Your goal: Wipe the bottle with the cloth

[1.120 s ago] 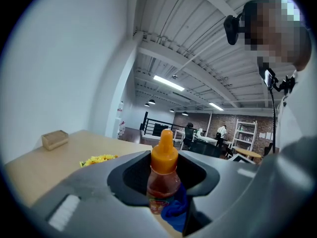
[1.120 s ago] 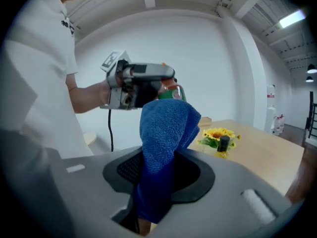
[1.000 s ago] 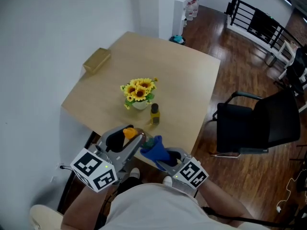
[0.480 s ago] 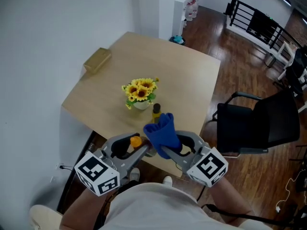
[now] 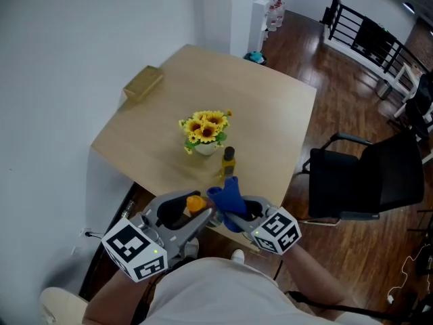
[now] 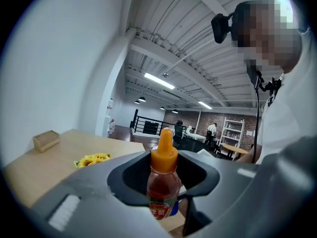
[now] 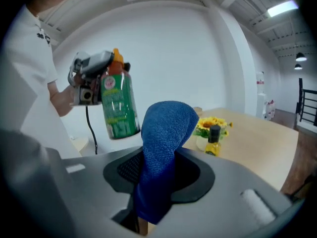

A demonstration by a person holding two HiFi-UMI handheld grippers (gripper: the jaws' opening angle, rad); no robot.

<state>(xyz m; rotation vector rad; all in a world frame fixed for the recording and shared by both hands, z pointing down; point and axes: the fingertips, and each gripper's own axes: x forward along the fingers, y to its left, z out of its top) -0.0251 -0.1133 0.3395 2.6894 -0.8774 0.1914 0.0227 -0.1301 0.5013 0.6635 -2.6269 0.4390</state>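
Observation:
My left gripper [image 5: 184, 212] is shut on a sauce bottle [image 6: 162, 185] with an orange cap [image 5: 195, 202], red contents and a green label [image 7: 118, 107], held upright in the air near the table's front edge. My right gripper [image 5: 245, 213] is shut on a blue cloth [image 5: 227, 195] that sticks up out of its jaws [image 7: 163, 148]. In the head view the cloth stands right beside the bottle's cap; in the right gripper view a small gap shows between them. Whether they touch I cannot tell.
On the beige table [image 5: 270, 107] stand a pot of sunflowers [image 5: 206, 129] and a small yellow bottle with a black cap [image 5: 229, 162]. A tan box [image 5: 143, 83] lies at the far left corner. A black chair [image 5: 365, 175] stands right of the table.
The right gripper lifted the cloth up high beside the bottle, then dropped it back a little and closer to the cap. The left gripper with the bottle shifted slightly right.

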